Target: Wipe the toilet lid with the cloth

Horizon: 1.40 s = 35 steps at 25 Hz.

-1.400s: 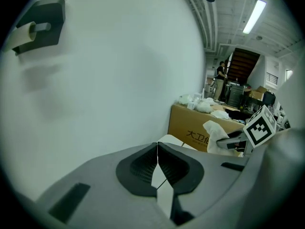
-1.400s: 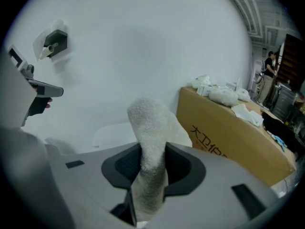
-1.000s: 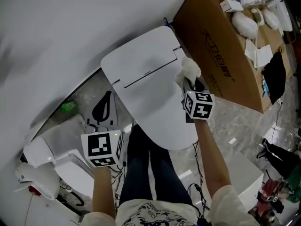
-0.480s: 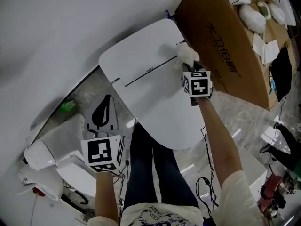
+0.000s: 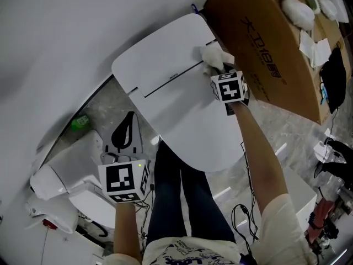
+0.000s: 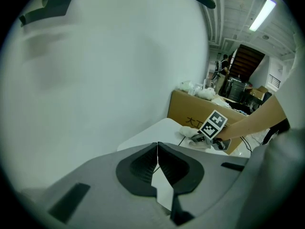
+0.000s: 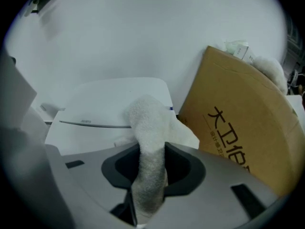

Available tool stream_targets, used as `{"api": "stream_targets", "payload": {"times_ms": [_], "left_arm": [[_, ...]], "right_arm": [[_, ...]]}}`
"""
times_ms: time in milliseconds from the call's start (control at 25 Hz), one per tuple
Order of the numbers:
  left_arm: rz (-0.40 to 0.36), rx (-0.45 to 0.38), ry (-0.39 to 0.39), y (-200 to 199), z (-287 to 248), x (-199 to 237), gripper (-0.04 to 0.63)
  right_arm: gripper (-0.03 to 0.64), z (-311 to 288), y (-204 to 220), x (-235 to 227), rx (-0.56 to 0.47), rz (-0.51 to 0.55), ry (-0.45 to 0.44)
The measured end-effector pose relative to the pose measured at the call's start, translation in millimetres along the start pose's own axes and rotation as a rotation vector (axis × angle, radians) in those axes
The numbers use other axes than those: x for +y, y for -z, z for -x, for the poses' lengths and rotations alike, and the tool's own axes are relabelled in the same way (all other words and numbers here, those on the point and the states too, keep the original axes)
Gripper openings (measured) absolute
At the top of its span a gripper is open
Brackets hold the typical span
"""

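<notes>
The white toilet lid (image 5: 182, 109) lies shut, its hinge seam running across the back. My right gripper (image 5: 220, 70) is shut on a white cloth (image 5: 214, 55), which rests on the lid's back right corner beside the seam. In the right gripper view the cloth (image 7: 148, 128) bulges out between the jaws over the lid (image 7: 95, 113). My left gripper (image 5: 124, 173) hangs low at the left, away from the lid, its jaws shut with nothing between them. From the left gripper view, the right gripper (image 6: 202, 136) and cloth (image 6: 189, 131) show far off on the lid (image 6: 152, 132).
A large brown cardboard box (image 5: 265, 43) stands right against the toilet's right side, with bags on top. A white wall (image 5: 66, 32) runs behind. A second white fixture (image 5: 71, 175) and a black object (image 5: 124, 128) lie on the floor at left. The person's legs (image 5: 185, 203) stand before the lid.
My right gripper has carried the cloth from the lid's right edge up toward the back right corner near the hinge seam. The left gripper has hardly moved.
</notes>
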<state>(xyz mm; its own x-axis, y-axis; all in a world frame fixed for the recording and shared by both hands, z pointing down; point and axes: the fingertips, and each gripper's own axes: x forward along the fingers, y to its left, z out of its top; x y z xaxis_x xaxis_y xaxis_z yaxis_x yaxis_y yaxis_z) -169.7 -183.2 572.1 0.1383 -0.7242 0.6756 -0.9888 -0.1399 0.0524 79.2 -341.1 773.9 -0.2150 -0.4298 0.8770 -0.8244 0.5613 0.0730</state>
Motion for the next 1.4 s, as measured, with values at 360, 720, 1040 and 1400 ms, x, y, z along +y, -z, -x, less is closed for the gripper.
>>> {"api": "stream_targets", "payload": {"times_ms": [360,720,1040,1400], "left_arm": [[-0.007,-0.014,0.017,-7.0,2.1,-17.0,0.009],[-0.015,-0.029,0.030,-8.8,14.1,-33.4,0.009],[-0.053,-0.035,0.076,-5.1,23.8,-60.6,0.009],[-0.083,-0.044,0.132,-5.3,33.8,-91.3,0.009]], "right_arm": [[0.112,11.7,19.8,-0.3,0.020,0.037,0.004],[0.112,39.8,79.5,-4.0,0.049,0.006,0.025],[0.112,68.6,140.5,-8.4,0.064,-0.071,0.062],[0.113,105.5,215.6,-9.8,0.101,-0.172,0.109]]}}
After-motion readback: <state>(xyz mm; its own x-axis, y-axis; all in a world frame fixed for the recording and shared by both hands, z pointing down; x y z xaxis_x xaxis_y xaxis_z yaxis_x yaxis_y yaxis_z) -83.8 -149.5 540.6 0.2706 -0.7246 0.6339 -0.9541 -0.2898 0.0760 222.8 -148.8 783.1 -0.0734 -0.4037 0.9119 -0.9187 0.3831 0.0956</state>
